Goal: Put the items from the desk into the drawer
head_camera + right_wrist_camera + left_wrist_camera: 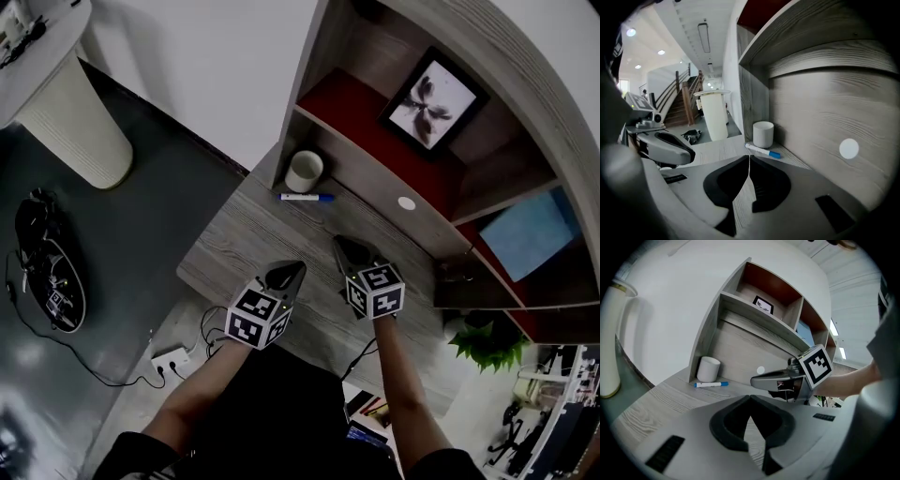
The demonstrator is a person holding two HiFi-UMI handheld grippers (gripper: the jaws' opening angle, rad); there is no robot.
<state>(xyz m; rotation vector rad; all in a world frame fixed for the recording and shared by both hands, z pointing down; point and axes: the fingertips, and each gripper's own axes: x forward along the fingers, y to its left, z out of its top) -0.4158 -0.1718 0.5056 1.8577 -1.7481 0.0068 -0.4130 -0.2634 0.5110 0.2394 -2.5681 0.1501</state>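
Hovering short of the first pick, left gripper (291, 272) and right gripper (345, 246) both pinched together, empty.
Ahead of the right tips, still apart: white marker pen with blue cap (762, 151) lying just beside white cylindrical cup (763, 134) on grey wood-grain desk (234, 239); next, probably spreading the jaws around the pen.

Framed picture (433, 99) in red-lined shelf compartment (342, 117)

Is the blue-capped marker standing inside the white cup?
No, the marker lies flat on the desk, beside the white cup.
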